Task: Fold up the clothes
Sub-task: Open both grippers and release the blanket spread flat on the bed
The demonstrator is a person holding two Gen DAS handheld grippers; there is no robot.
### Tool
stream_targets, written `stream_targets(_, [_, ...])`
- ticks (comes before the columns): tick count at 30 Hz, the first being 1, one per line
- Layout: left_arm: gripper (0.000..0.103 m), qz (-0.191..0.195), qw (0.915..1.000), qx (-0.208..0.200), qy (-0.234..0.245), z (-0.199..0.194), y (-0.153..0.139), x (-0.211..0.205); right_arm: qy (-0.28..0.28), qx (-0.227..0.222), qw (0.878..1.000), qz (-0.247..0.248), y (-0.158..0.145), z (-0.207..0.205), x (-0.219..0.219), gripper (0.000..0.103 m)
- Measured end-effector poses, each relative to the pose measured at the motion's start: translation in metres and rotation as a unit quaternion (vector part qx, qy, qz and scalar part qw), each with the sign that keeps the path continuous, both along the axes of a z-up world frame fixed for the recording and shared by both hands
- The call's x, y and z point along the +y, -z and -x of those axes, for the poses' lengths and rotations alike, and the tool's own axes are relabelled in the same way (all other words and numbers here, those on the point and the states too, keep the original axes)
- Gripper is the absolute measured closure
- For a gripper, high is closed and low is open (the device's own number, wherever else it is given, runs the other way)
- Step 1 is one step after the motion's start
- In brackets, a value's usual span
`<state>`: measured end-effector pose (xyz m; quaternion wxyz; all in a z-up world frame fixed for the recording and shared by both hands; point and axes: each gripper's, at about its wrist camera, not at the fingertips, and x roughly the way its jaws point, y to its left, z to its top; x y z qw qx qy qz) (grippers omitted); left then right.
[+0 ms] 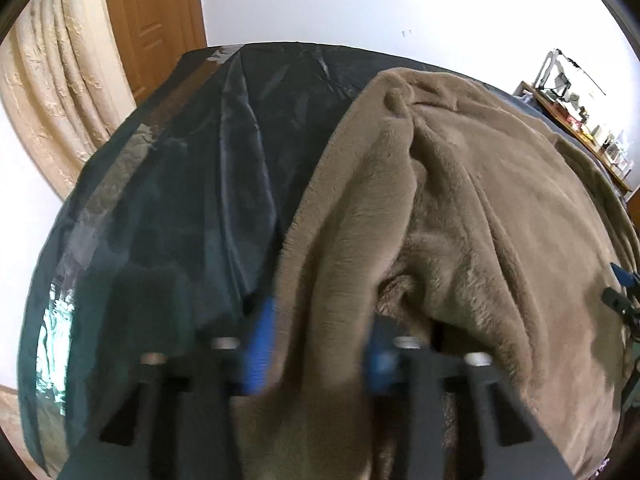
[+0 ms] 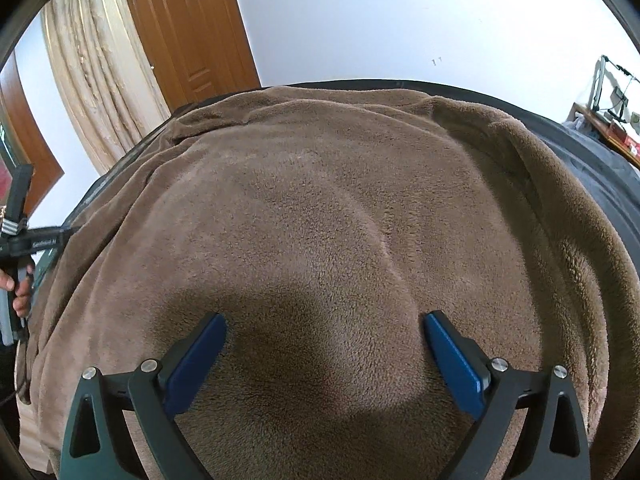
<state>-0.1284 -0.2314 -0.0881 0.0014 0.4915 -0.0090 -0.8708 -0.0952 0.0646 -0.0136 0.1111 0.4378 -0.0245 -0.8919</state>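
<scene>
A brown fleece garment (image 1: 460, 208) lies spread on a dark cover (image 1: 192, 184), and it fills most of the right wrist view (image 2: 320, 208). My left gripper (image 1: 320, 350) is blurred; its blue pads (image 1: 258, 348) stand on either side of a thick fold at the garment's left edge and press on it. My right gripper (image 2: 326, 354) is wide open just above the flat fleece, nothing between its fingers. It also shows at the right edge of the left wrist view (image 1: 622, 292). A hand (image 2: 20, 284) holds the left gripper's handle at the far left.
The dark shiny cover (image 2: 600, 168) reaches past the garment on the left and right. Behind stand a white wall (image 1: 360, 4), a wooden door (image 2: 188, 28) and a beige curtain (image 1: 60, 92). A cluttered shelf (image 1: 580, 120) stands at the far right.
</scene>
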Motion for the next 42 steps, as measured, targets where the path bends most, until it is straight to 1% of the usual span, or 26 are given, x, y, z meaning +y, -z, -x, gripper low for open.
stream_targets(2, [0.083, 0.055, 0.9984, 0.01, -0.011, 0.007, -0.006, -0.001, 0.0, 0.0, 1.0, -0.001, 0.0, 0.0, 0.0, 0.002])
stream_targets(5, [0.083, 0.107, 0.9935, 0.029, -0.027, 0.026, -0.018, -0.01, 0.0, 0.0, 1.0, 0.0, 0.0, 0.0, 0.001, 0.002])
stream_targets(7, [0.082, 0.126, 0.9913, 0.026, -0.027, 0.036, -0.016, -0.008, -0.001, 0.0, 1.0, 0.001, 0.0, 0.0, 0.002, 0.002])
stream_targets(8, [0.08, 0.135, 0.9902, 0.024, -0.026, 0.041, -0.015, -0.007, -0.001, 0.0, 1.0, 0.0, 0.0, 0.0, 0.003, 0.002])
stream_targets(13, [0.079, 0.18, 0.9832, 0.016, -0.025, 0.066, -0.011, -0.001, -0.003, -0.001, 1.0, -0.001, 0.0, 0.0, 0.003, 0.001])
stream_targets(14, [0.079, 0.192, 0.9811, 0.012, -0.023, 0.066, -0.006, 0.001, -0.003, -0.001, 1.0, -0.002, 0.0, -0.001, 0.003, 0.001])
stream_targets(15, [0.078, 0.195, 0.9805, 0.007, -0.023, 0.065, -0.001, 0.002, -0.003, -0.001, 1.0, -0.001, -0.001, -0.001, 0.003, 0.001])
stream_targets(17, [0.073, 0.201, 0.9794, -0.001, -0.023, 0.065, 0.007, 0.002, -0.003, -0.001, 1.0, -0.002, -0.001, -0.001, 0.003, 0.001])
stream_targets(18, [0.071, 0.201, 0.9792, -0.004, -0.025, 0.066, 0.009, 0.001, -0.003, -0.001, 1.0, -0.003, -0.001, -0.001, 0.002, 0.001])
stream_targets(20, [0.059, 0.19, 0.9811, -0.004, -0.032, 0.061, 0.009, -0.007, -0.003, -0.001, 1.0, -0.005, -0.001, 0.0, 0.0, 0.001])
stream_targets(21, [0.055, 0.185, 0.9821, -0.004, -0.036, 0.058, 0.008, -0.011, -0.004, -0.002, 1.0, -0.005, -0.001, -0.001, 0.0, 0.001])
stream_targets(23, [0.039, 0.172, 0.984, -0.004, -0.048, 0.053, 0.003, -0.021, -0.004, -0.002, 1.0, -0.006, -0.001, -0.001, 0.001, 0.001])
stream_targets(26, [0.031, 0.164, 0.9847, 0.004, -0.06, 0.044, -0.008, -0.027, -0.004, -0.002, 1.0, -0.007, -0.001, -0.001, 0.002, 0.001])
stream_targets(29, [0.029, 0.155, 0.9852, 0.015, -0.071, 0.037, -0.022, -0.031, -0.005, -0.002, 1.0, -0.007, -0.001, -0.002, 0.003, 0.001])
stream_targets(32, [0.026, 0.147, 0.9856, 0.033, -0.078, 0.034, -0.036, -0.026, -0.005, -0.002, 1.0, -0.006, -0.001, -0.001, 0.003, 0.001])
stream_targets(34, [0.024, 0.129, 0.9878, 0.044, -0.075, 0.033, -0.045, -0.019, -0.005, -0.002, 1.0, -0.005, -0.001, -0.001, 0.003, 0.001])
stream_targets(38, [0.024, 0.08, 0.9946, 0.053, -0.038, 0.045, -0.055, 0.013, -0.005, -0.002, 1.0, -0.003, 0.0, -0.002, 0.004, 0.001])
stream_targets(40, [0.024, 0.066, 0.9964, 0.05, -0.021, 0.058, -0.053, 0.032, -0.005, -0.001, 1.0, 0.0, 0.0, -0.003, 0.005, 0.001])
stream_targets(42, [0.024, 0.063, 0.9969, 0.046, -0.013, 0.07, -0.049, 0.048, -0.005, -0.001, 1.0, 0.004, 0.0, -0.003, 0.006, 0.001])
